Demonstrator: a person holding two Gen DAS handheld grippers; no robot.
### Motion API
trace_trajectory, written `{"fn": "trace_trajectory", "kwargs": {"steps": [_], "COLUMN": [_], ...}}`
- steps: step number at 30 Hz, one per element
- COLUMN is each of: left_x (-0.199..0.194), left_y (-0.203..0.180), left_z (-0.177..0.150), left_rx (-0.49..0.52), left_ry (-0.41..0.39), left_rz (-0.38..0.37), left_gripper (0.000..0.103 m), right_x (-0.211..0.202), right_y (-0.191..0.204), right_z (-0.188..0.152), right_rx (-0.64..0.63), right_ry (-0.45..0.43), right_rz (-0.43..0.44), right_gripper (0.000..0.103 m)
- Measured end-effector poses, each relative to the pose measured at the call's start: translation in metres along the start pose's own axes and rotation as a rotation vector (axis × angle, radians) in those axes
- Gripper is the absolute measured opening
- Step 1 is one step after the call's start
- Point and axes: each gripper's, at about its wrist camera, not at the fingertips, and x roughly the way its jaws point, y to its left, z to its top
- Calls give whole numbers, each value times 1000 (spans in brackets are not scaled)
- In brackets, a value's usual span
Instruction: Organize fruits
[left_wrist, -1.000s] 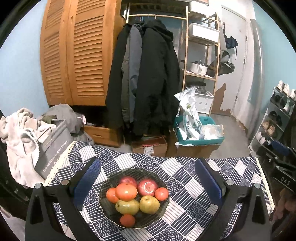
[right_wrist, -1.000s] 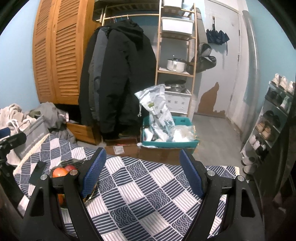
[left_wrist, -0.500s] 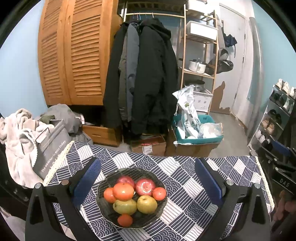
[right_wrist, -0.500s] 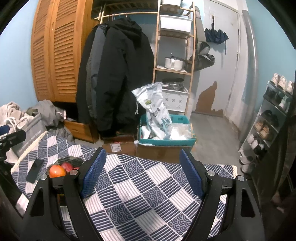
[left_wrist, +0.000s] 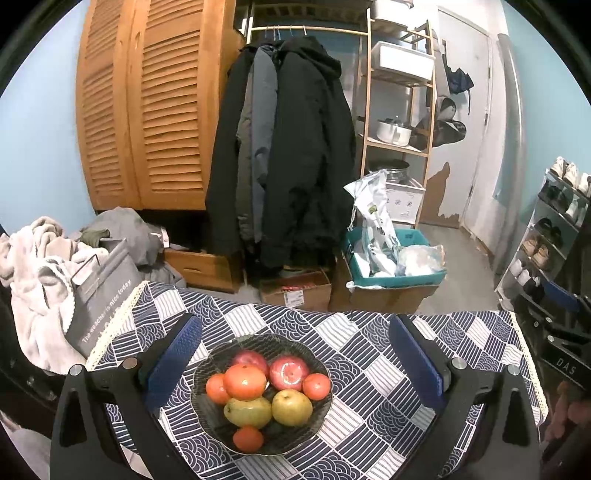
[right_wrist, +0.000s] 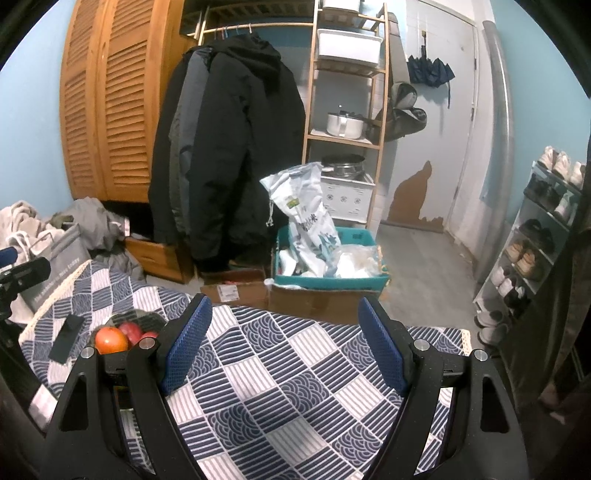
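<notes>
A dark patterned bowl (left_wrist: 207, 413) sits on the blue-and-white checked tablecloth (left_wrist: 354, 354). It holds several fruits: a large orange tomato-like fruit (left_wrist: 244, 381), two red apples (left_wrist: 288, 373), two yellow-green pears (left_wrist: 291, 407) and small oranges (left_wrist: 248, 439). My left gripper (left_wrist: 295, 365) is open and empty, its fingers either side of the bowl, above it. My right gripper (right_wrist: 284, 350) is open and empty over bare cloth; the bowl (right_wrist: 142, 317) and the orange fruit (right_wrist: 111, 340) show at its left, partly hidden by its left finger.
A flat black object (right_wrist: 66, 338) lies on the cloth left of the bowl. Beyond the table's far edge stand cardboard boxes (left_wrist: 295, 291) and a teal crate (left_wrist: 395, 266). A grey bag with laundry (left_wrist: 99, 291) is at the left, a shoe rack (right_wrist: 535, 236) at the right.
Both cameras have drifted slightly; the bowl sits a little further left in the left wrist view. Both grippers stay open and empty.
</notes>
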Motion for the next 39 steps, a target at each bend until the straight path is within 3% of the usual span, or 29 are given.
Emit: {"fn": "trace_trajectory", "kwargs": {"steps": [39], "left_x": [-12], "left_y": [-4], "left_z": [2], "left_rx": [13], "left_ry": [-18], "left_rz": [9], "left_gripper": [102], "right_x": [-1], "right_y": [-5], "right_z": [2], "right_rx": [-6], "right_ry": [-6], "right_rz": [-7], "right_gripper": [80]}}
